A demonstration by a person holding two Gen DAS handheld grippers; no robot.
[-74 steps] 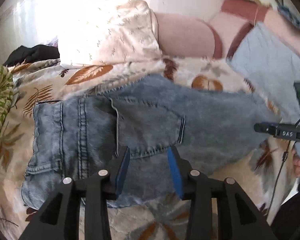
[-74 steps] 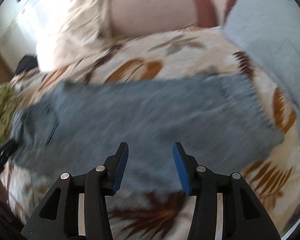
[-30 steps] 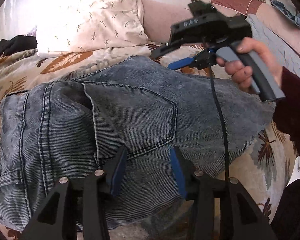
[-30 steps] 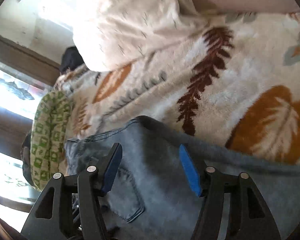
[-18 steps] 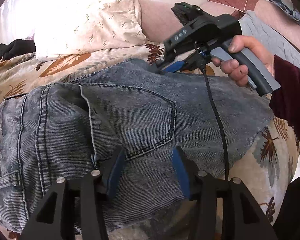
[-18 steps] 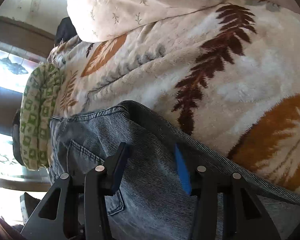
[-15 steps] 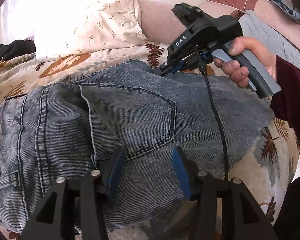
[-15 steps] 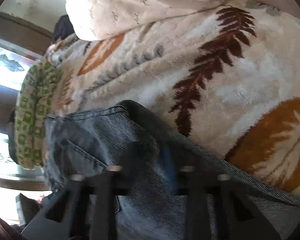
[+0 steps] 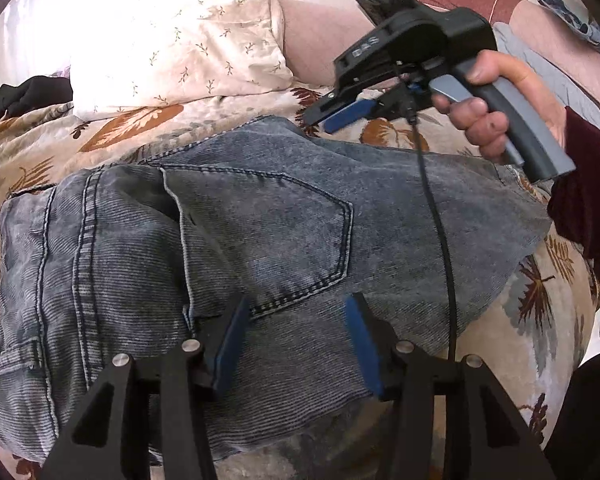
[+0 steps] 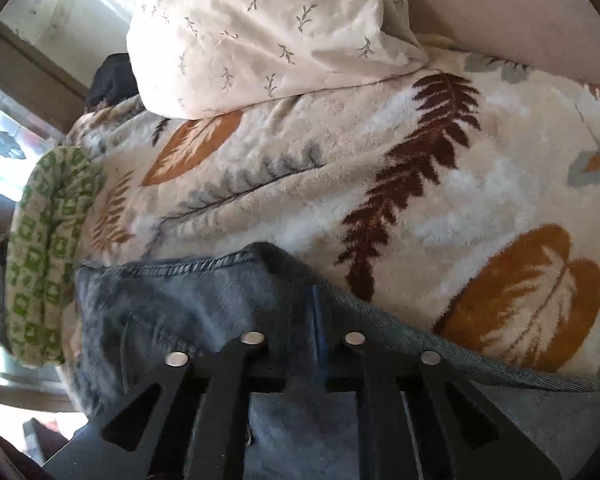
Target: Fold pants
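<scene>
Grey-blue denim pants (image 9: 260, 232) lie folded on a leaf-patterned blanket, back pocket up. My left gripper (image 9: 294, 336) is open, its blue pads just above the pants' near edge. My right gripper (image 9: 320, 120) shows in the left wrist view, held by a hand at the pants' far edge. In the right wrist view my right gripper (image 10: 306, 320) is shut on the far crotch edge of the pants (image 10: 188, 304), denim pinched between the pads.
A cream pillow (image 9: 180, 40) lies beyond the pants. A green patterned cloth (image 10: 48, 248) sits at the left. A black garment (image 9: 24, 94) lies far left. The right gripper's cable (image 9: 440, 240) hangs across the pants. The blanket (image 10: 420, 184) covers the bed.
My right gripper came from the leg end to the pants' far edge and closed on the denim. My left gripper stayed open over the near edge.
</scene>
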